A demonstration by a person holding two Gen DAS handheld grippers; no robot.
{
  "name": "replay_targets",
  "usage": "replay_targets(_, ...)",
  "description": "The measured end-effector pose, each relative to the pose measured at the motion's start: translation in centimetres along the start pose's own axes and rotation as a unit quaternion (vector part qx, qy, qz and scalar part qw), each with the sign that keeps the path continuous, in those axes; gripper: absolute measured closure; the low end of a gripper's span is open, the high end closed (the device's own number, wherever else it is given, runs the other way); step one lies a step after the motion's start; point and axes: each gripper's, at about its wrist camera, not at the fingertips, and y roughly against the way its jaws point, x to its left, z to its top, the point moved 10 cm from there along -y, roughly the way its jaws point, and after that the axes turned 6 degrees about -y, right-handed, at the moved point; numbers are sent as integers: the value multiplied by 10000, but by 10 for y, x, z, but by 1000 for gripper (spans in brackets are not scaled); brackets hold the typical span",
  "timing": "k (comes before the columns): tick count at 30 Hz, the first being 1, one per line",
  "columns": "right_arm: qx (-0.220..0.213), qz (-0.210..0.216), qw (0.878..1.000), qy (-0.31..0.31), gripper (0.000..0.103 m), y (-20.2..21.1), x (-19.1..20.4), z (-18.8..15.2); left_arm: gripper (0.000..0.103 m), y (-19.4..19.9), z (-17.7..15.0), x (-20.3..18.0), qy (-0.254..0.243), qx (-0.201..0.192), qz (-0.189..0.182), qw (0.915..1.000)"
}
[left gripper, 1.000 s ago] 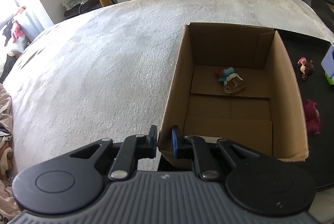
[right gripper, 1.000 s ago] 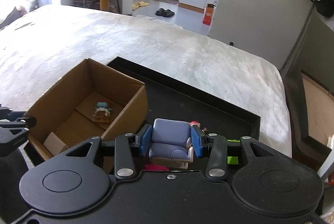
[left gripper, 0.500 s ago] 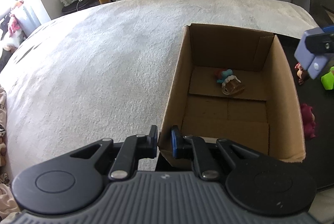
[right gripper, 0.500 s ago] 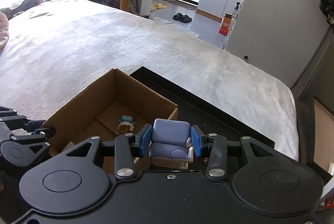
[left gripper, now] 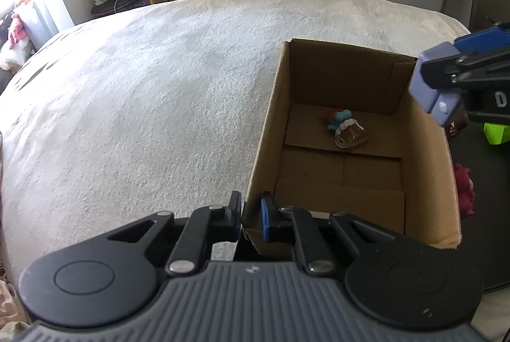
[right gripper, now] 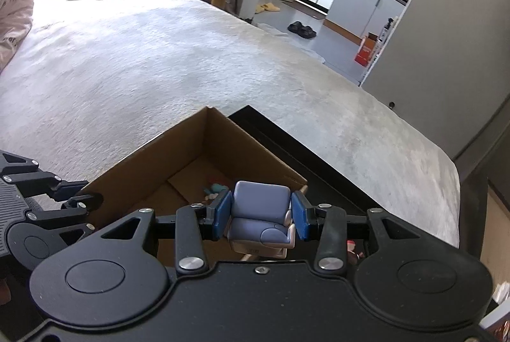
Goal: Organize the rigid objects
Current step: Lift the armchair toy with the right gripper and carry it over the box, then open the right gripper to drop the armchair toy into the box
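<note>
Pinching the cardboard box (left gripper: 427, 157) corner, left hand-held gripper (left gripper: 251, 216); right hand-held gripper (right gripper: 260, 216) clamps lilac toy armchair (right gripper: 260, 214); no legible writing.

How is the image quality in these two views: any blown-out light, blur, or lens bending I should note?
Left wrist: strong fisheye bowing of the bed; box interior shaded but the figurine is readable; window edge at left overexposed. Right wrist: window at upper left blown out; chair in the right gripper sharp, bed surface slightly soft; left gripper dark, with little detail.
</note>
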Motion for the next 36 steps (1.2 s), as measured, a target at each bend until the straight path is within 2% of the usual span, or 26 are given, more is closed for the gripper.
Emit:
replay_targets(10, 73, 129, 9989, 447, 62, -5, 21, 5, 92, 1, 0, 1, 65, -16, -74, 9999)
replay_targets(19, -64, 21, 9972, 746, 62, -11, 18, 18, 92, 1, -1, 1, 74, -14, -96, 9999)
replay_targets(20, -174, -116, 9966, 802, 58, -11, 17, 21, 92, 1, -1, 0, 76, -13, -96, 9999)
replay_targets(22, -278, -476, 9944, 903, 35, -12, 10, 24, 92, 1, 0, 0, 75, -24, -125, 9999)
replay_targets(36, -136, -425, 9975, 550, 34, -1, -9, -3, 92, 0, 1, -2, 32, 3, -62, 10000)
